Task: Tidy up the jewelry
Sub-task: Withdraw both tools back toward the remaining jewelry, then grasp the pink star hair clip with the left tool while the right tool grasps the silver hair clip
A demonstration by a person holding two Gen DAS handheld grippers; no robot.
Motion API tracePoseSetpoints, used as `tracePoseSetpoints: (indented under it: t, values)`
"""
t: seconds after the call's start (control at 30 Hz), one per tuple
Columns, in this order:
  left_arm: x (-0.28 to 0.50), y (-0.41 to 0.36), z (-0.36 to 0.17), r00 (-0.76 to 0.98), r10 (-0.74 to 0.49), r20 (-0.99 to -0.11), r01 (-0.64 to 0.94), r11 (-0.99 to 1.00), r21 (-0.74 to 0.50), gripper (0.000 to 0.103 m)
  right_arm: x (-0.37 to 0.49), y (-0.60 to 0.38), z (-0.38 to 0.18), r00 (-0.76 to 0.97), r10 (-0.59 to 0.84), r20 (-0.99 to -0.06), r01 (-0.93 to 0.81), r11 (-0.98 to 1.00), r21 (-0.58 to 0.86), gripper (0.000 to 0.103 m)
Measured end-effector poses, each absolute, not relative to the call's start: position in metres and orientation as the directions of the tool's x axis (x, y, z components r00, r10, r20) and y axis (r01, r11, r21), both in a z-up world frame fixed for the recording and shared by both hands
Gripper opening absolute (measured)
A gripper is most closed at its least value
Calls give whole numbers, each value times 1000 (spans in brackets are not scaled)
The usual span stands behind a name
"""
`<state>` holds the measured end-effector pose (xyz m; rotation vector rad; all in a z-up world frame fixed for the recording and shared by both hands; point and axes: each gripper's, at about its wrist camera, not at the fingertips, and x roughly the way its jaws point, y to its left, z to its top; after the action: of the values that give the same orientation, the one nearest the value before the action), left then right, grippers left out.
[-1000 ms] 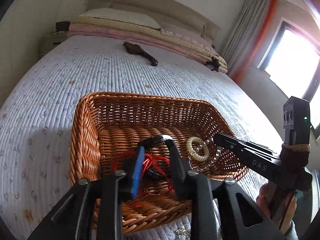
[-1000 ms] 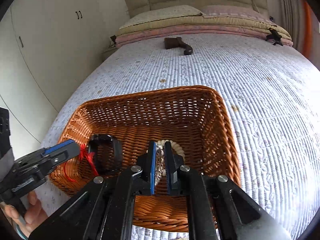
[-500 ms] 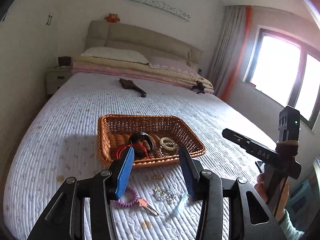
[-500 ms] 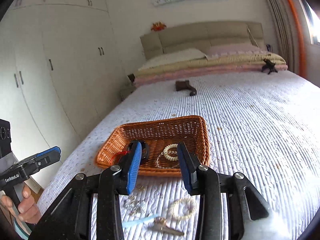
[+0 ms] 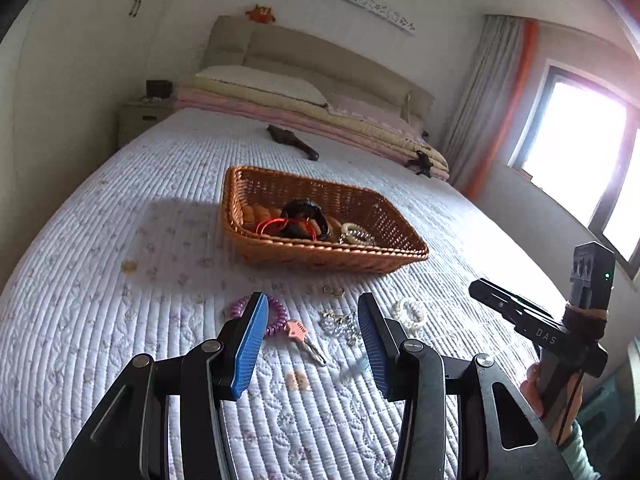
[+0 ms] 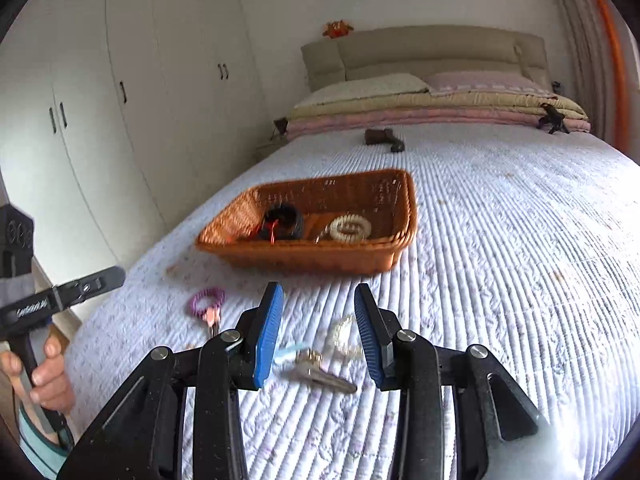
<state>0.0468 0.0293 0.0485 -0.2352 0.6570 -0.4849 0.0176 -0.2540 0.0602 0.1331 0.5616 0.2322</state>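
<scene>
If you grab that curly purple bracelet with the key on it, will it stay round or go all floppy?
The purple bracelet looks like a springy coil, so it would probably stretch and sag rather than stay stiff. The key clipped to it would likely dangle and swing. It seems light and unlikely to break.

Daylight entered from the window (image 5: 588,172) at the right of the left wrist view; its panes were blown out white, with pink flare along the upper right edge. The basket (image 5: 256,240) cast a soft shadow leftward on the bed (image 5: 120,320). The left view was sharp. The right view was evenly lit, but the basket (image 6: 384,256) and the near keys (image 6: 320,372) were smeared by motion blur. Both views showed fisheye bending and dark vignetted corners.
</scene>
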Motion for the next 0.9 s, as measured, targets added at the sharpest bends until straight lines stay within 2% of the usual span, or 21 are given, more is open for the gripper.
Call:
tracePoseSetpoints:
  t: [0.3, 0.67, 0.9]
  values:
    - [74, 20, -7, 554, -532, -641, 302, 845, -441, 46, 25, -245, 22, 722, 301, -623, -276, 951, 139, 40]
    - [83, 2, -29, 513, -512, -689, 278, 859, -431, 46, 44, -224, -13, 590, 290, -754, -391, 919, 47, 40]
    - [91, -9, -30, 509, -508, -695, 275, 861, -428, 46, 61, -216, -22, 576, 246, -779, -400, 916, -6, 40]
